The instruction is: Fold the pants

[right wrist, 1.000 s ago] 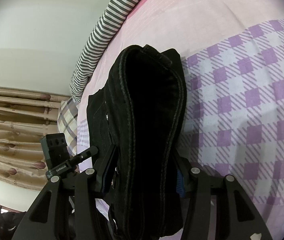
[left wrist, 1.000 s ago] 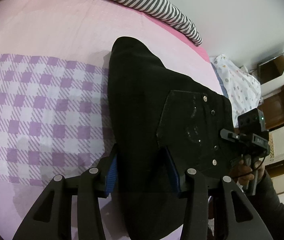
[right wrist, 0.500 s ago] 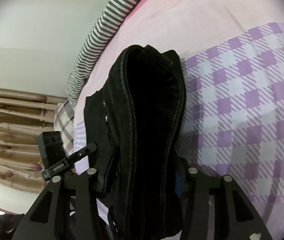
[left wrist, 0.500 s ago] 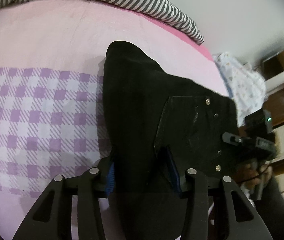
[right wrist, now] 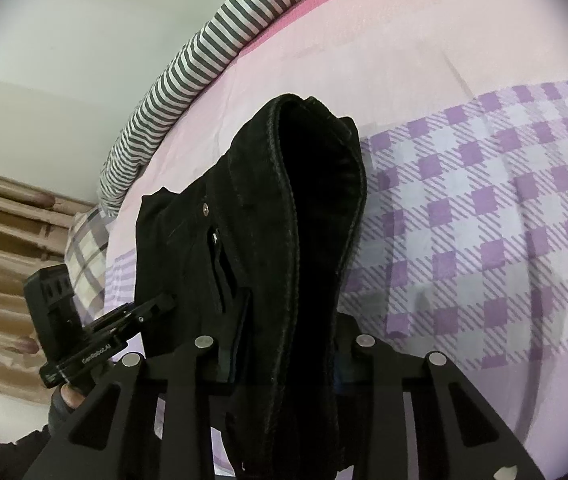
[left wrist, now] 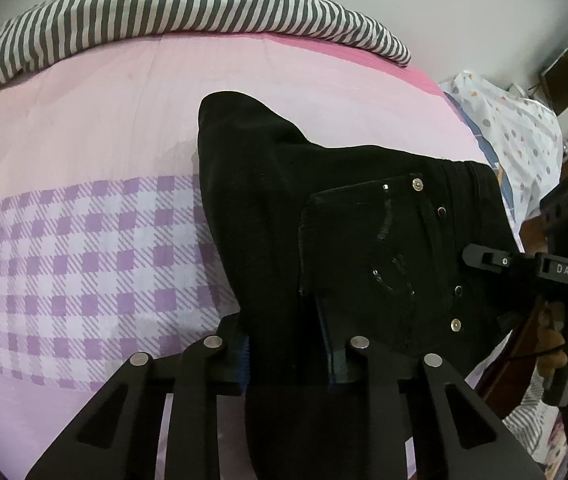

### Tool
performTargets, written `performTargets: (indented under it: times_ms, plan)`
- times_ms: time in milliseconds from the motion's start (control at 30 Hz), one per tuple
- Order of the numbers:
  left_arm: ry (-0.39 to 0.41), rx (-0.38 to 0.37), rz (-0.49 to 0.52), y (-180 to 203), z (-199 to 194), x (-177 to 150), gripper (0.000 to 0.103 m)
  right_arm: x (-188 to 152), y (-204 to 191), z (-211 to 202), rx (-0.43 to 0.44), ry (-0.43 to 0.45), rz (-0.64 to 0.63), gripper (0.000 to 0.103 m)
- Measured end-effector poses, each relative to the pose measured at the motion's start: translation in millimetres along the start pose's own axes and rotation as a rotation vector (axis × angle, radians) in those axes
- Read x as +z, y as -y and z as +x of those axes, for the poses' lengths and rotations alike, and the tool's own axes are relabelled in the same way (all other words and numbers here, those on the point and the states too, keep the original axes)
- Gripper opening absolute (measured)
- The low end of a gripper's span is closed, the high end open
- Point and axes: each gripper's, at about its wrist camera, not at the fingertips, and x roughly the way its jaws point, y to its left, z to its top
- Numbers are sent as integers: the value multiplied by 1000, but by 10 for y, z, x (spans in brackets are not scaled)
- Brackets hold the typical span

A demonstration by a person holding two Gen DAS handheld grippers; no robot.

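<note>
Pants (left wrist: 344, 208) hang clamped between both closed jaw pairs, so lower left gripper (left wrist: 286, 354) and right gripper (right wrist: 284, 344) evenly, keeping the far edge level onto the bedsheet (left wrist: 83, 240).

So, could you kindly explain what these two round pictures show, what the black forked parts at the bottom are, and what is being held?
There is no robot here. A person holds a hand-held gripper in each hand, and each gripper carries a wide-angle camera looking forward along its two fingers, which is why the pictures are round and warped. One picture is from the left gripper, the other from the right gripper; the black forks are their own frames. Each camera also catches the other gripper at the side of its view. The surface is a bed with a pink sheet that has a purple checked band, and a striped pillow along its far edge. Both sets of jaws are shut on the black pants, gripping the cloth and holding it up over the sheet.
</note>
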Motion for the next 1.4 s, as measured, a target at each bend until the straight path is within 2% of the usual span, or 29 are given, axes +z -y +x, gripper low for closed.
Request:
performTargets:
  times_ms: [267, 800, 1033, 1400]
  plan:
    - [12, 10, 25, 16, -94, -21, 19, -36, -184, -54, -20, 31, 4, 27]
    - [48, 52, 65, -50, -426, -136, 18, -114, -603, -28, -31, 33, -25, 26]
    - [79, 67, 44, -260, -642, -157, 18, -98, -902, 72, -10, 26, -61, 26]
    - [143, 125, -24, -840, -1092, -141, 18, 22, -1518, 488, 63, -3, -118, 26]
